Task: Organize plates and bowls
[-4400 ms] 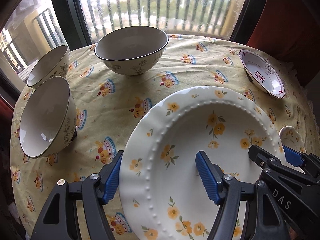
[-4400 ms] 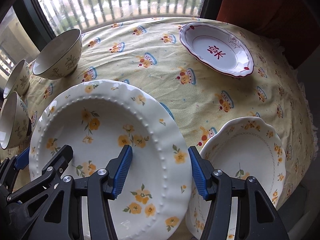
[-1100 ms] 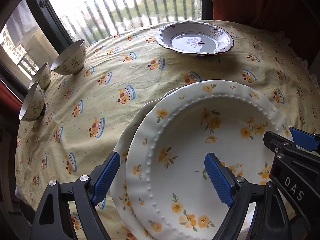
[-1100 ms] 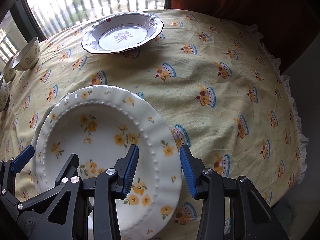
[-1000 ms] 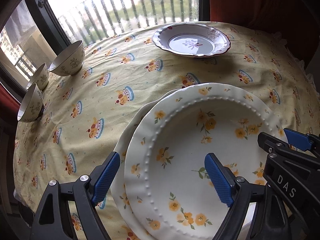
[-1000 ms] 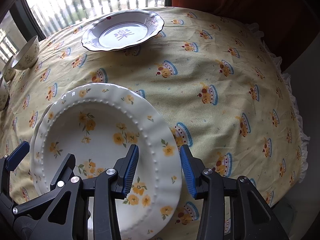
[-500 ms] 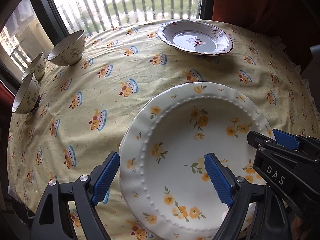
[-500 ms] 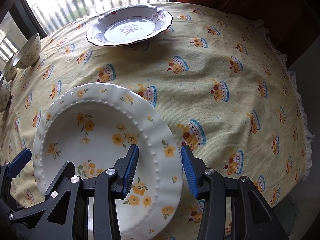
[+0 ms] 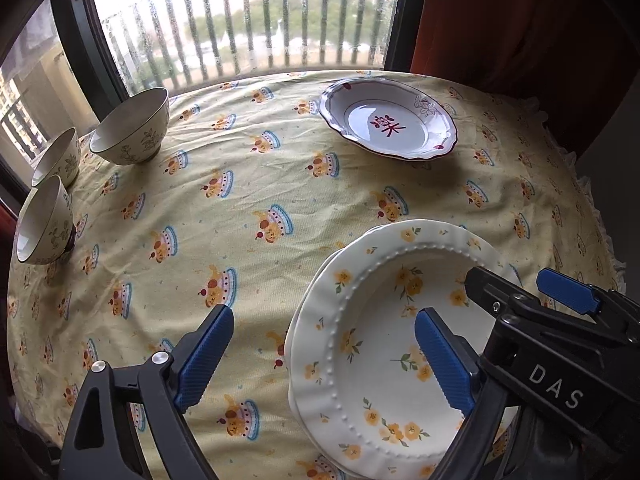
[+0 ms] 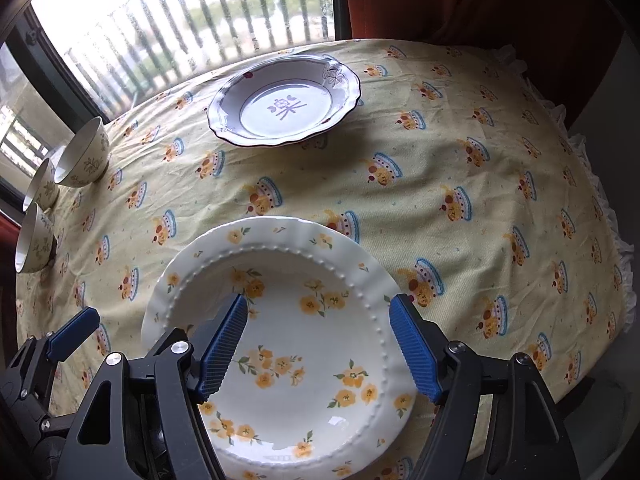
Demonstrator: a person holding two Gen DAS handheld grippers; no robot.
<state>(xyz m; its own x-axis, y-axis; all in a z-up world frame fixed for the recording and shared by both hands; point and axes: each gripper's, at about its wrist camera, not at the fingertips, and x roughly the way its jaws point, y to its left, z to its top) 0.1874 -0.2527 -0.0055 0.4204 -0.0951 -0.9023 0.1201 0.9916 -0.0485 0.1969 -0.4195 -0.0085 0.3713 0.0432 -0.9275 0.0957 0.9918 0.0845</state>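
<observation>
— While the yellow-flowered plate [image 10: 304, 344] lies stacked on another plate [image 9: 316, 280] at the near edge of the tablecloth [image 9: 280, 184], who holds it?
— Nobody. The right gripper [image 10: 320, 344] has just been spreading; its pads stand apart above the plate, clear of its rim. The left gripper [image 9: 320, 356] is spread wide too, one finger over the cloth, one over the plate.
— And farther out?
— The red-rimmed plate [image 9: 388, 124] sits near the window [image 9: 256, 28]; three bowls [image 9: 132, 128] cluster at the far left edge.
</observation>
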